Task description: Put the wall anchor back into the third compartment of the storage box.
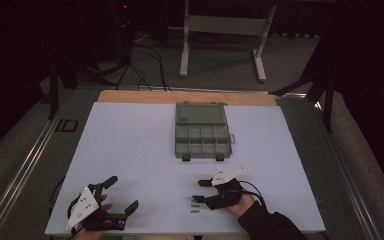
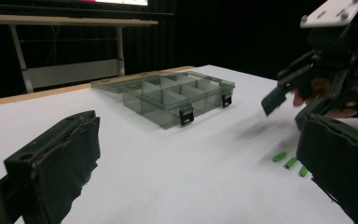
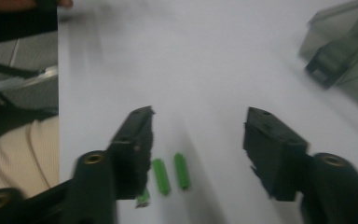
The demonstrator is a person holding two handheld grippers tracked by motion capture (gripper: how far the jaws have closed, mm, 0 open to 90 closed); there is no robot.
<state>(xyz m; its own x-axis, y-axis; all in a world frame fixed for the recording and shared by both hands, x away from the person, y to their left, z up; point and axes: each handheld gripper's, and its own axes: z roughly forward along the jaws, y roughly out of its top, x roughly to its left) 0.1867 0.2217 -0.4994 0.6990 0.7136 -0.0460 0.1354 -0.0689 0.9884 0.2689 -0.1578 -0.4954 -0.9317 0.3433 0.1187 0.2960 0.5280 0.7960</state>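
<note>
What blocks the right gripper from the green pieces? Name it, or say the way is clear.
Nothing visible does. The right gripper hangs just above the three green pieces with its jaws apart; two pieces lie in the gap, the third partly under one jaw. Only bare white table surrounds them, and the compartment box sits farther back.

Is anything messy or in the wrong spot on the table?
Three small green pieces lie loose on the white table, outside the open compartment box, whose sections look empty. The right tool is over them. Nothing looks spilled or broken.
</note>
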